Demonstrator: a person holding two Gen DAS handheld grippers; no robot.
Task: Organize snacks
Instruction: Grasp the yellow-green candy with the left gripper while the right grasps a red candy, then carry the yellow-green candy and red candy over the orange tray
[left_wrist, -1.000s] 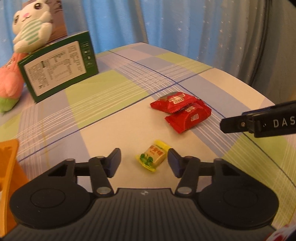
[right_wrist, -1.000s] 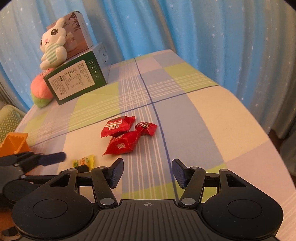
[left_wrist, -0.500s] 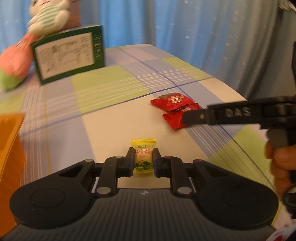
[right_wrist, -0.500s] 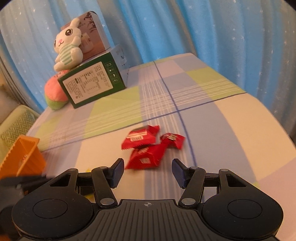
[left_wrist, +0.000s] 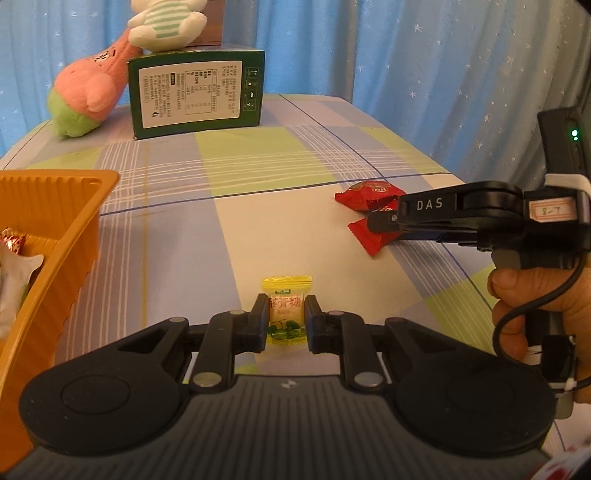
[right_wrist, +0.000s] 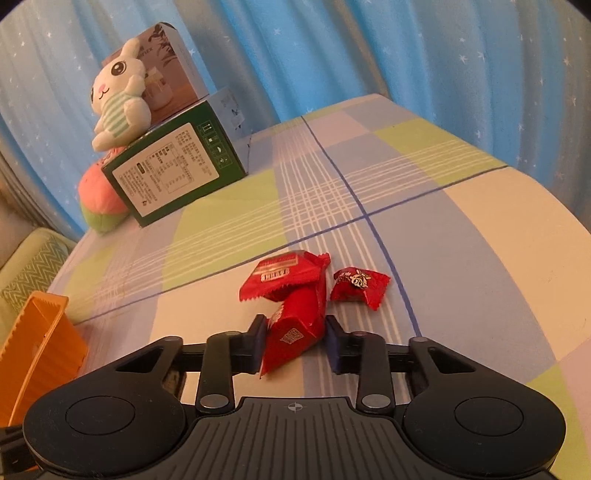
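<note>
- The left gripper (left_wrist: 286, 320) has its fingers (left_wrist: 259, 320) clamped on a yellow candy (left_wrist: 286, 312), one pad on each side of the wrapper, its top edge sticking out above them.
- The yellow candy is over the pale square of the checked tabletop (left_wrist: 258, 162); whether it touches the cloth cannot be told.
- An orange tray (left_wrist: 74, 236) is at the left edge of the left wrist view, with wrapped snacks (left_wrist: 13, 266) partly visible inside it.
- The right gripper (right_wrist: 295, 341) has its fingers (right_wrist: 257, 341) narrowing around a long red packet (right_wrist: 295, 325); the left pad is against the packet, the right pad just beside it, and contact there cannot be told.
- The long red packet lies tilted on the tabletop (right_wrist: 461, 240), its far end tucked under a flat red packet (right_wrist: 282, 275).
- A small red candy (right_wrist: 360, 284) lies just to the right of those two, apart from the fingers.
- In the left wrist view the right gripper (left_wrist: 380, 221) comes in from the right over the red packets (left_wrist: 369, 192), with a hand (left_wrist: 535, 314) on its handle.
- At the far end of the tabletop a green box (right_wrist: 173, 173) stands with a rabbit plush (right_wrist: 118, 99) on top, a pink plush (right_wrist: 99, 199) leaning beside it and a grey box (right_wrist: 173, 62) behind.
- Blue starred curtains (right_wrist: 406, 55) hang behind the tabletop.
</note>
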